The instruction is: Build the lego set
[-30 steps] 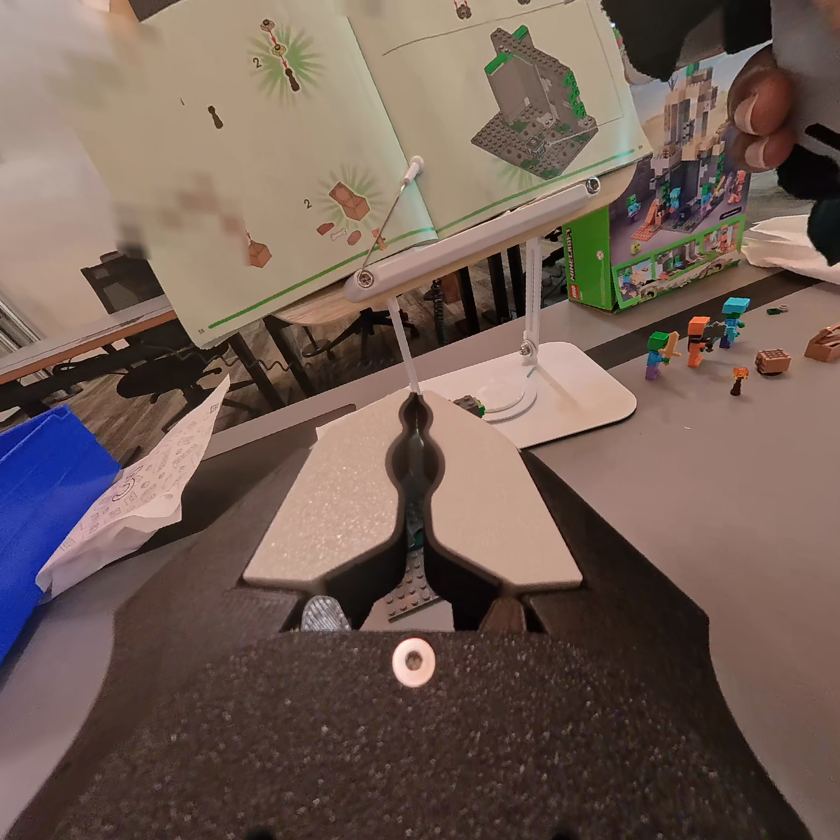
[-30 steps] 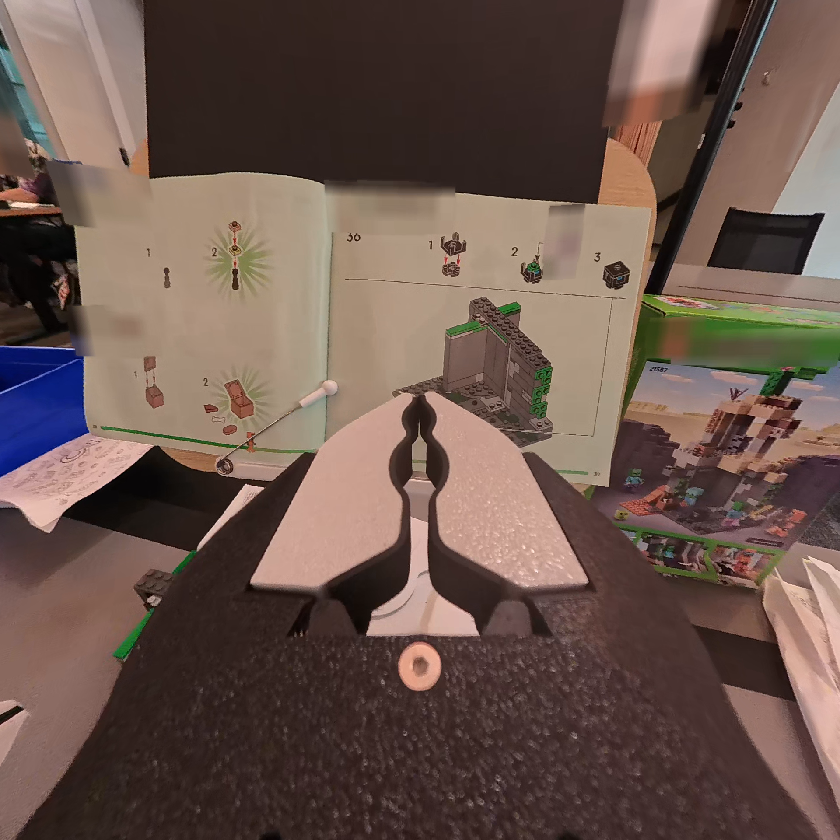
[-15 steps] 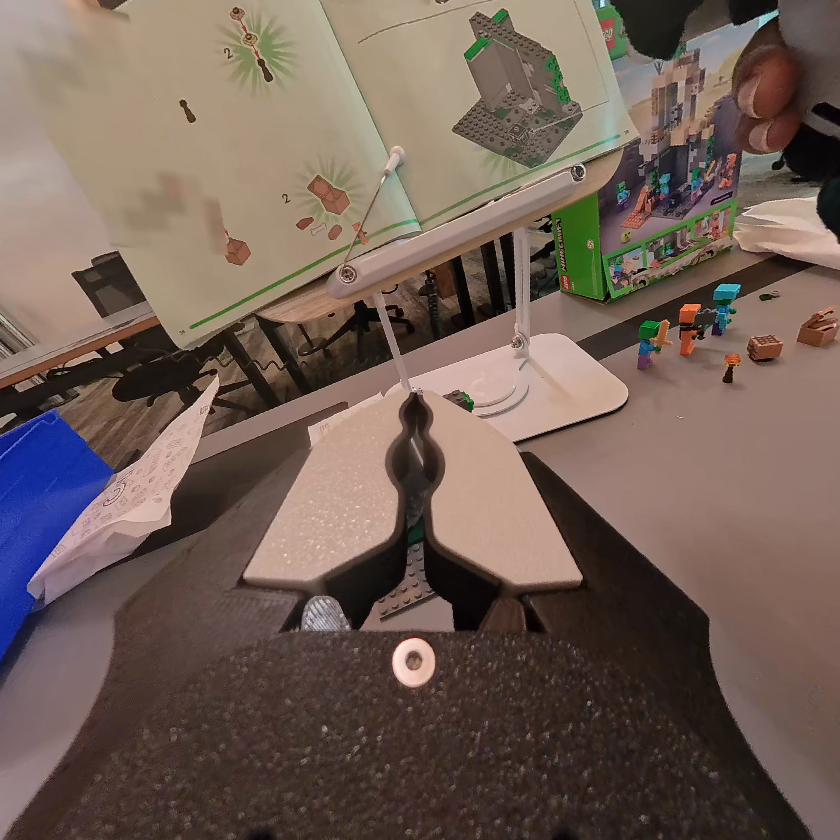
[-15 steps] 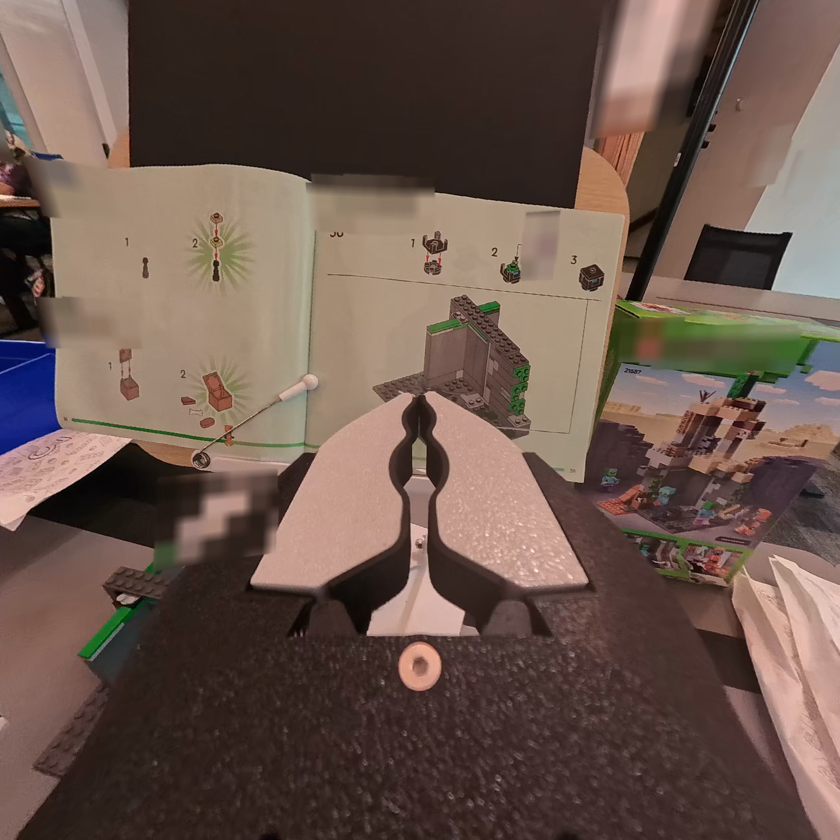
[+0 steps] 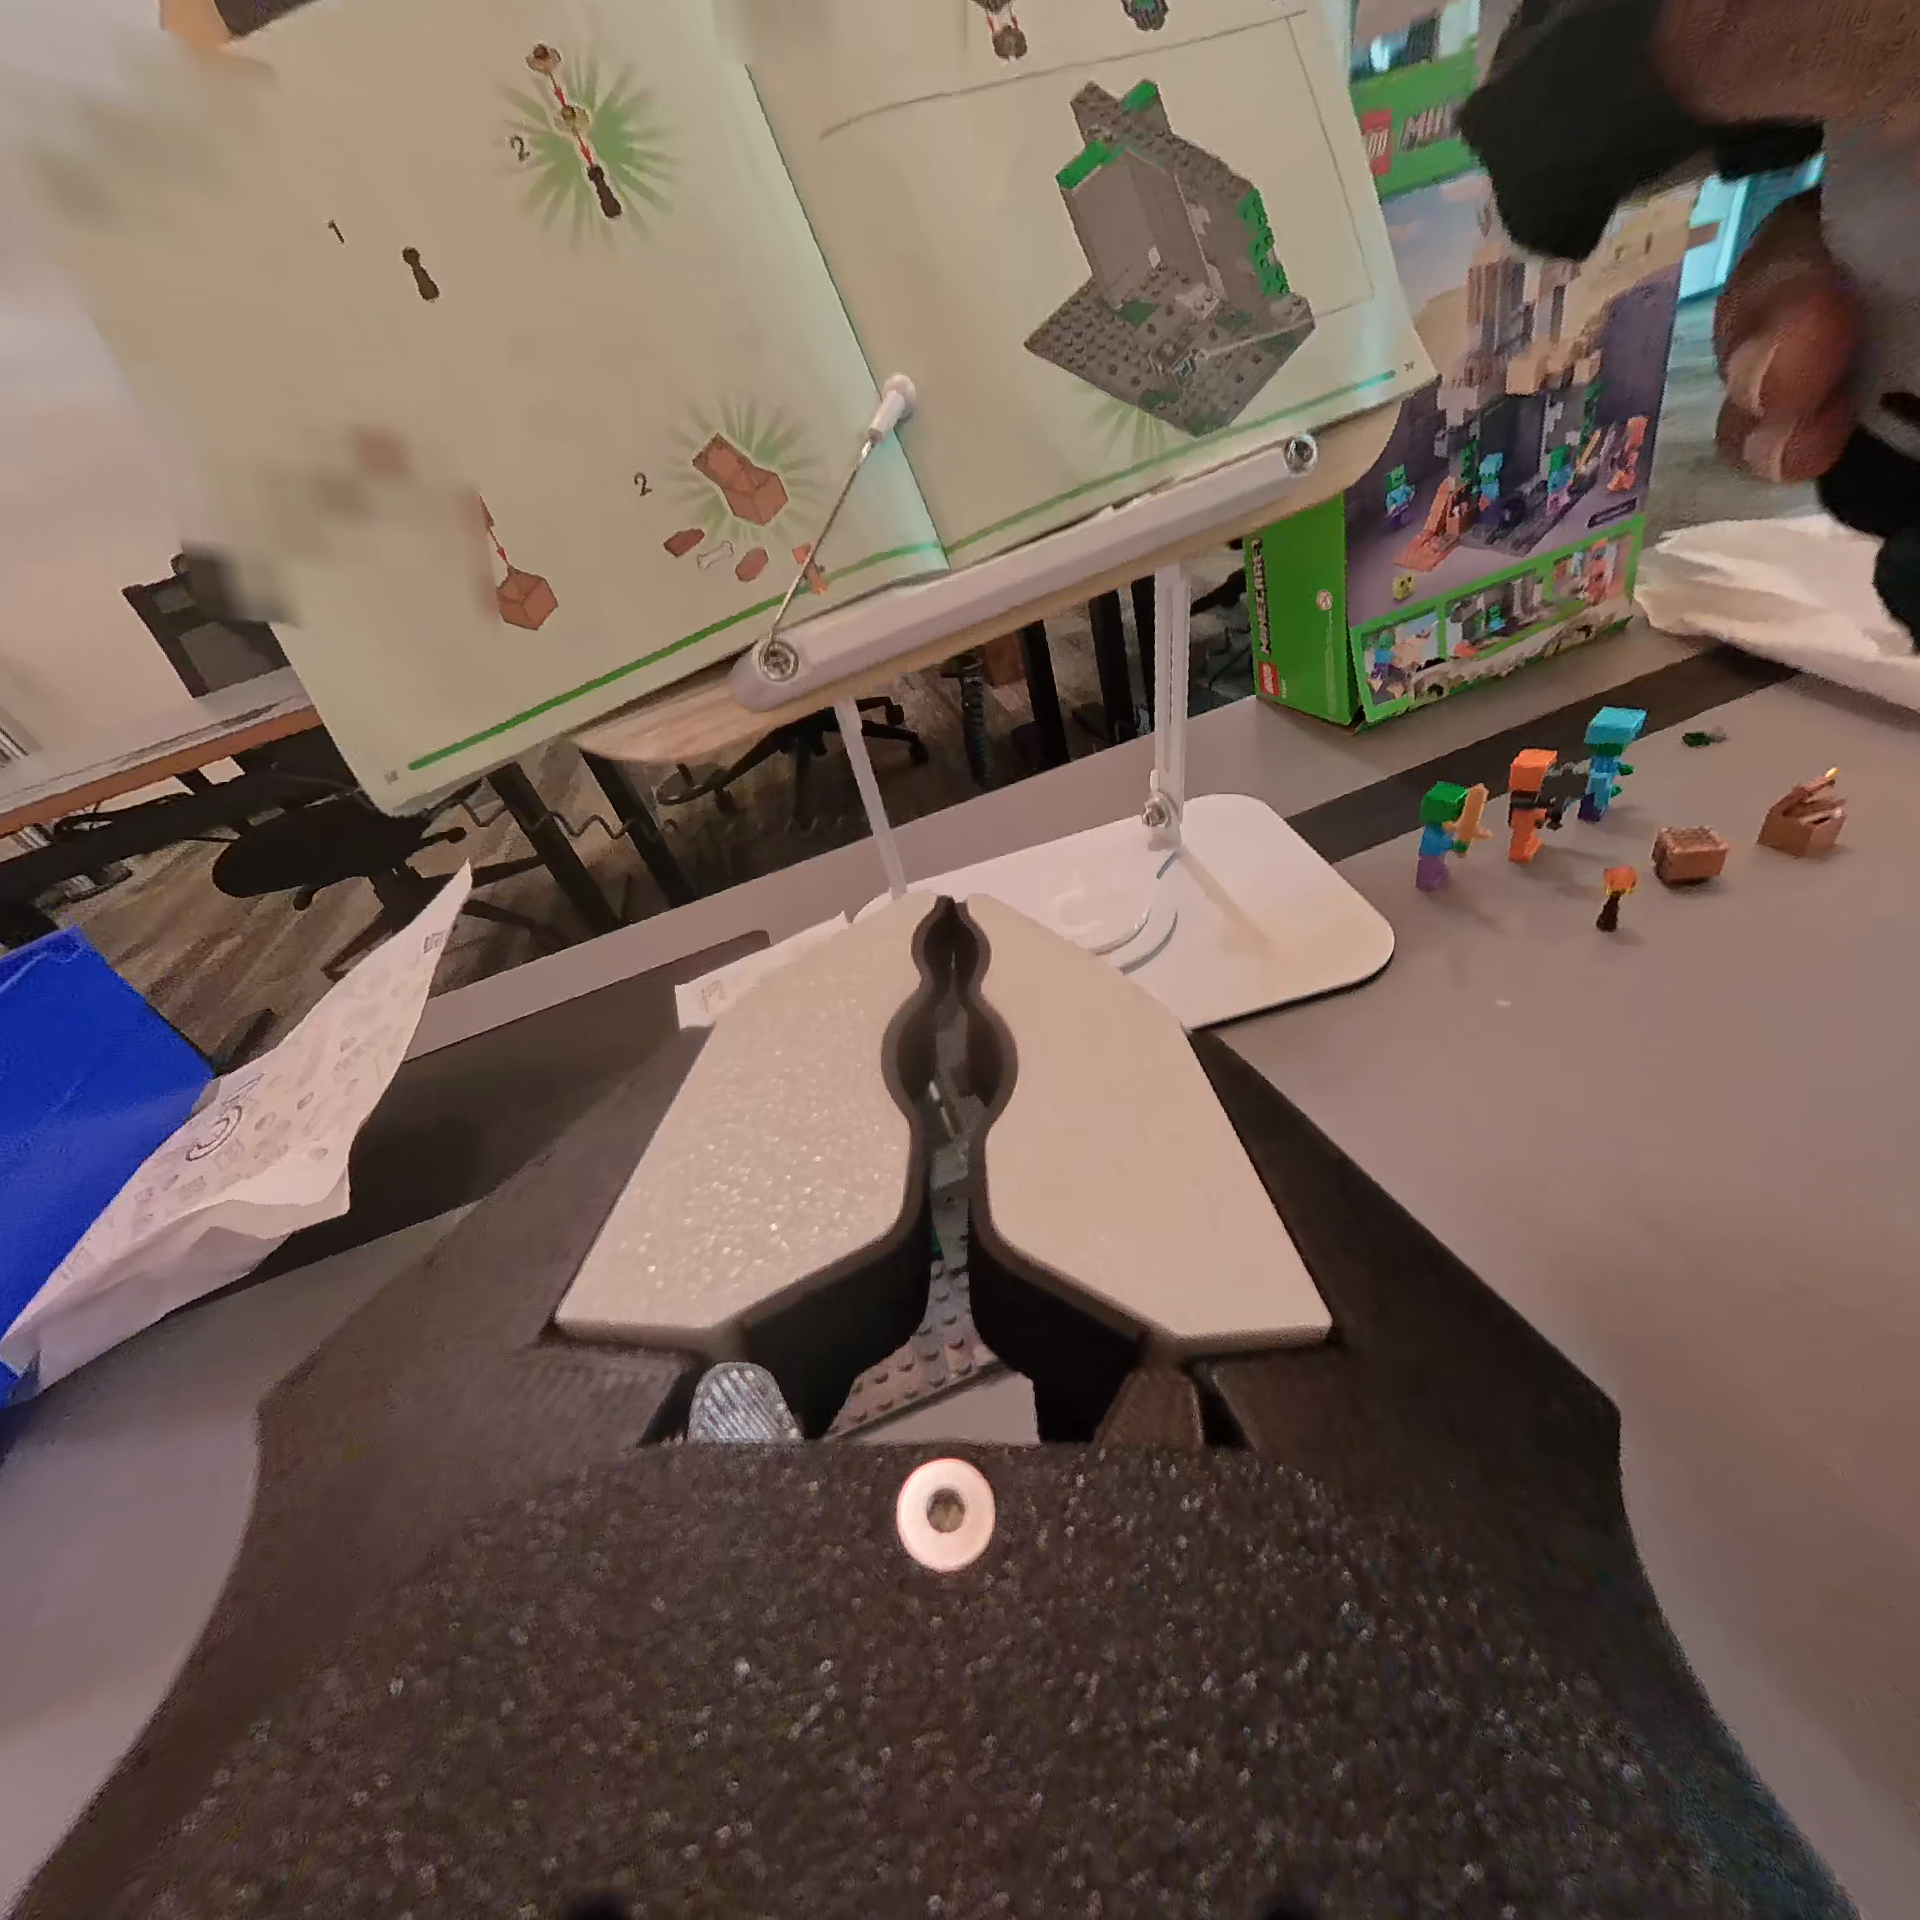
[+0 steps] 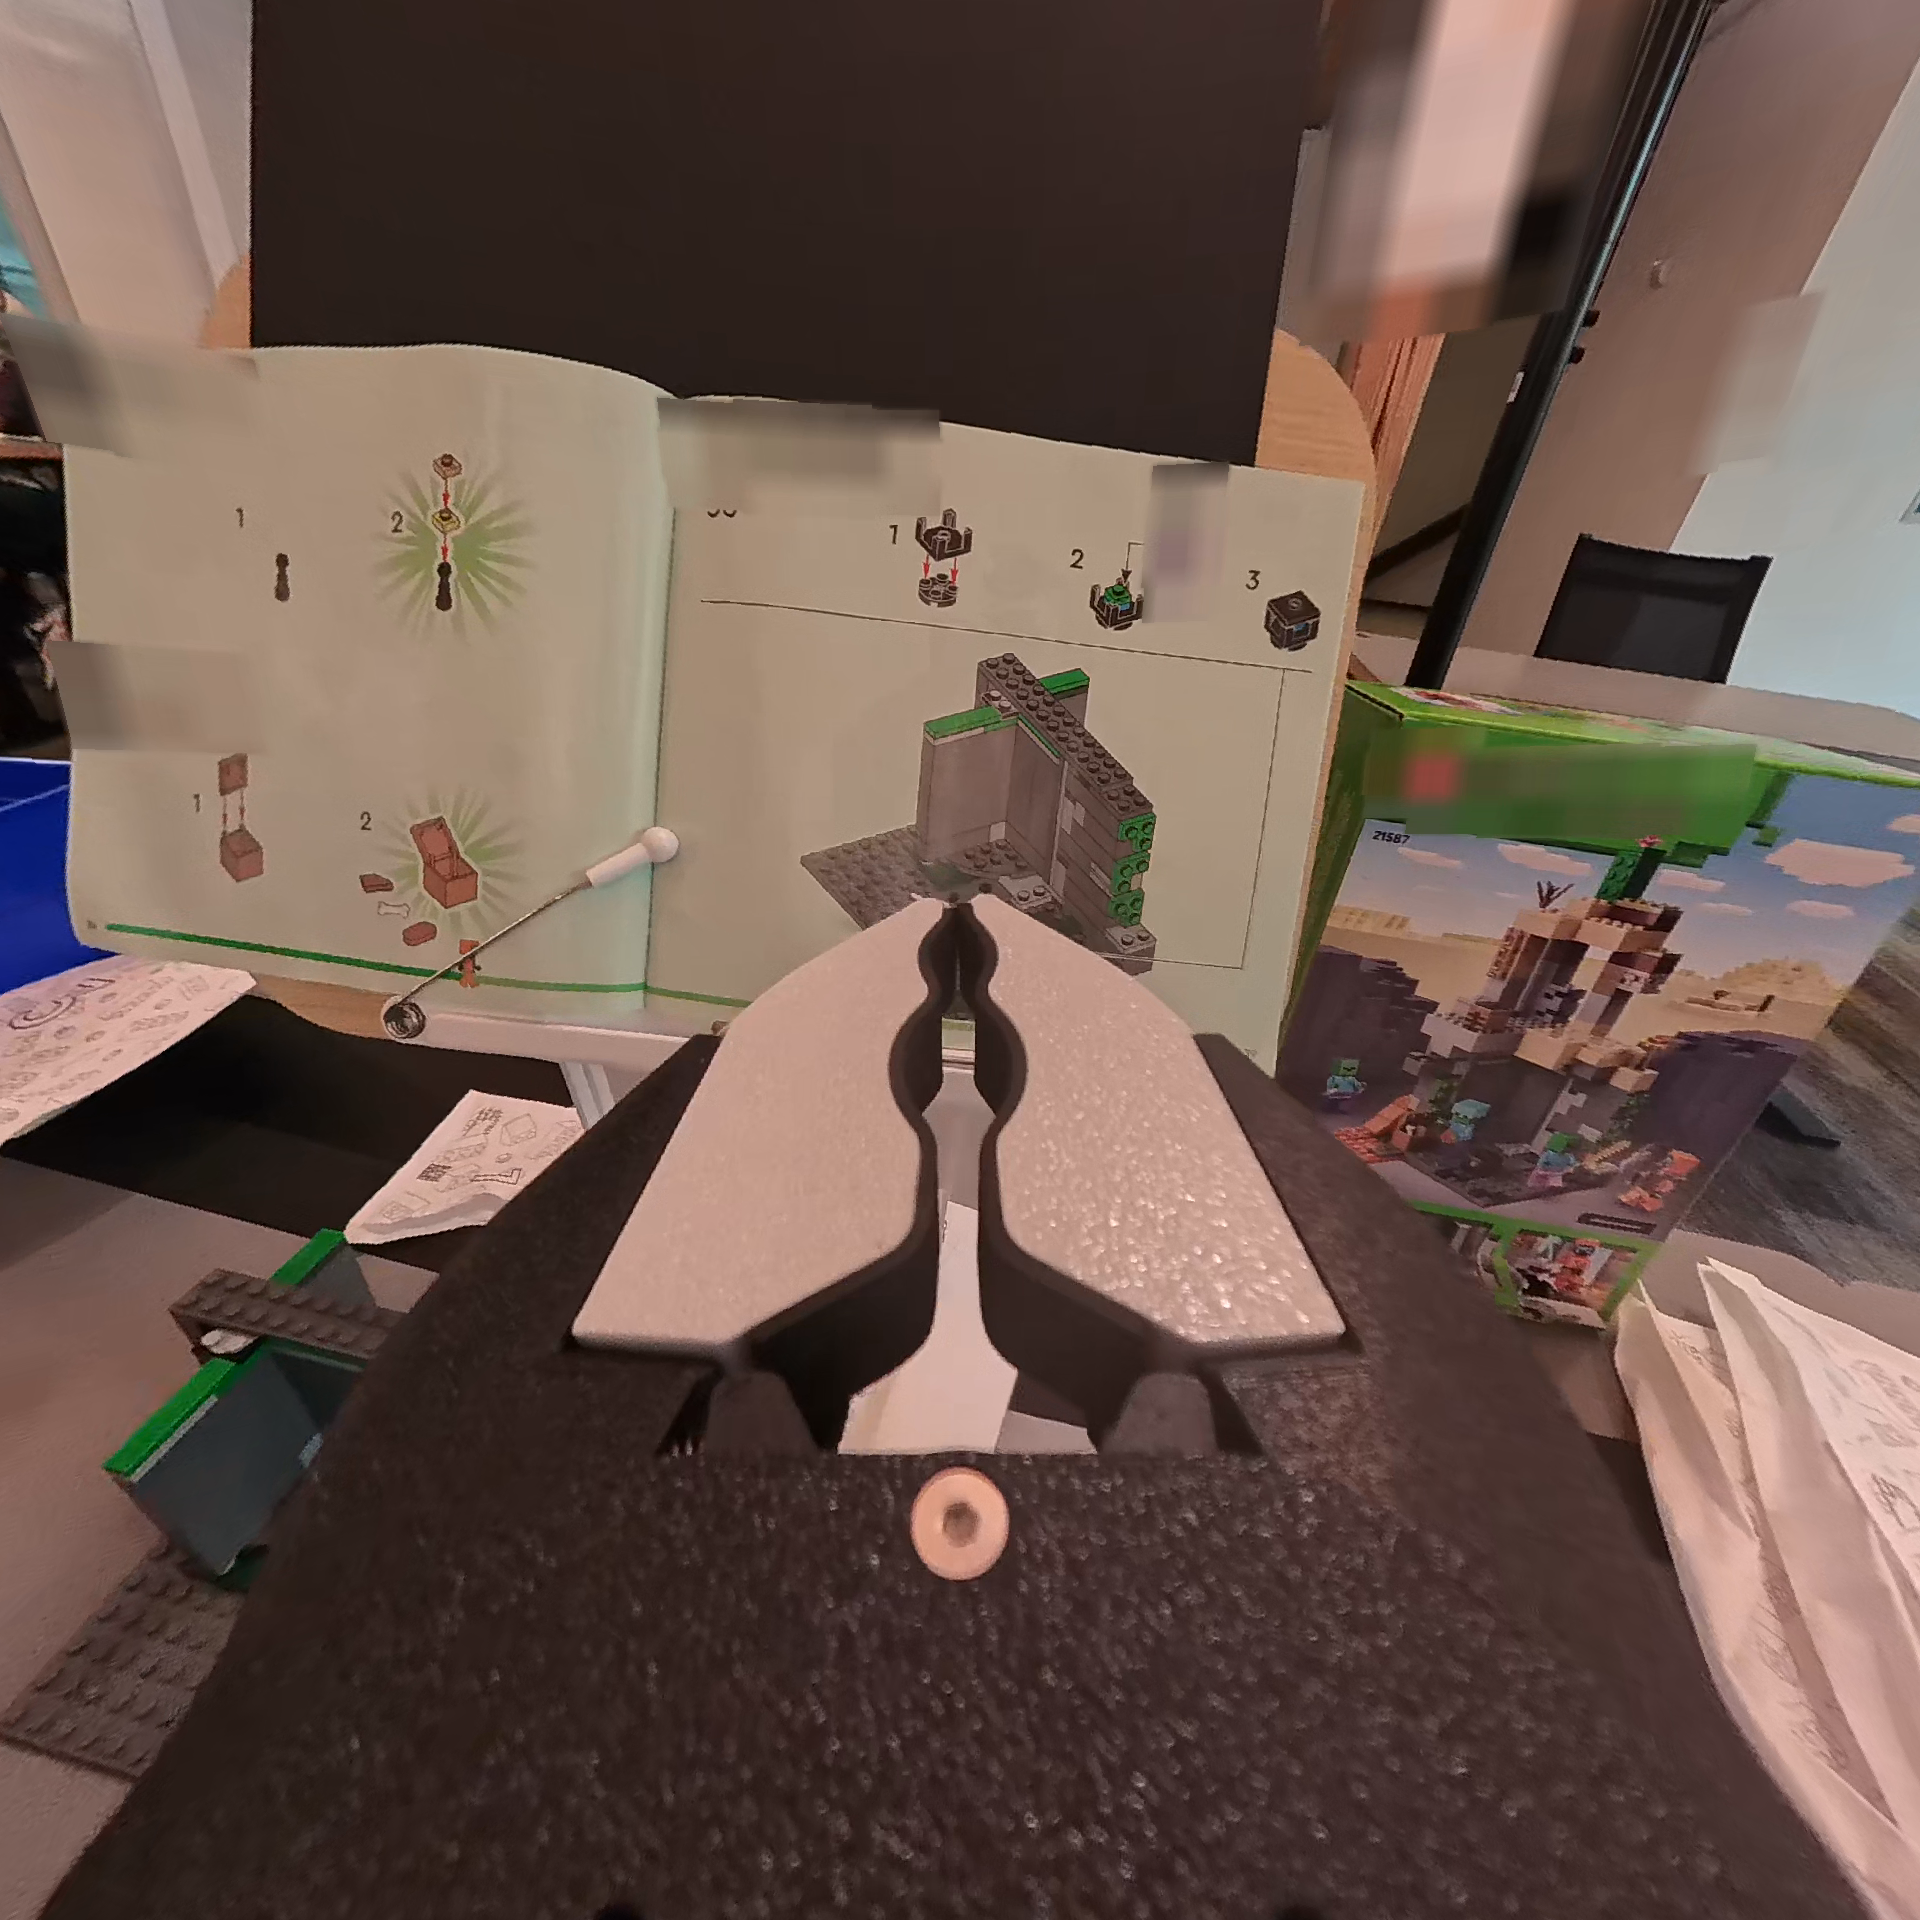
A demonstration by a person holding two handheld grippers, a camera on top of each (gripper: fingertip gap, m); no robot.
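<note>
The partial lego build [image 6: 249, 1382] sits on the table [image 5: 1558, 1195] at the lower left of the right wrist view: a dark grey studded baseplate, a slab-sided grey-blue wall edged in bright green, and a dark studded brick across its top. It looks like an early stage of the stepped grey structure printed in the open instruction booklet [image 6: 665, 707], so I judge most of the set is unbuilt.

More is finished: three blocky minifigures [image 5: 1522, 805] in green, orange and teal stand in a loose group, with a tiny torch-like piece [image 5: 1614, 896] and two small brown chest-like builds [image 5: 1745, 836] just beside them.

The left hand-held gripper [image 5: 951, 914] has its pale, grainy fingers [image 5: 790, 1143] nearly together around grey and green lego parts visible in the slot between them; it appears clenched on part of the lego build, though how firmly I cannot tell. The right hand-held gripper [image 6: 951, 914] is nearly closed with only white stand showing through its wavy gap, so it seems to be holding nothing.

The booklet's matte pale-green pages rest on a white stand [image 5: 1247, 914] under a thin wire page holder. To the right stands the glossy green set box [image 6: 1590, 1039], with crinkled white paper bags [image 6: 1787, 1558] and a blue bin [image 5: 73, 1091] at the edges
</note>
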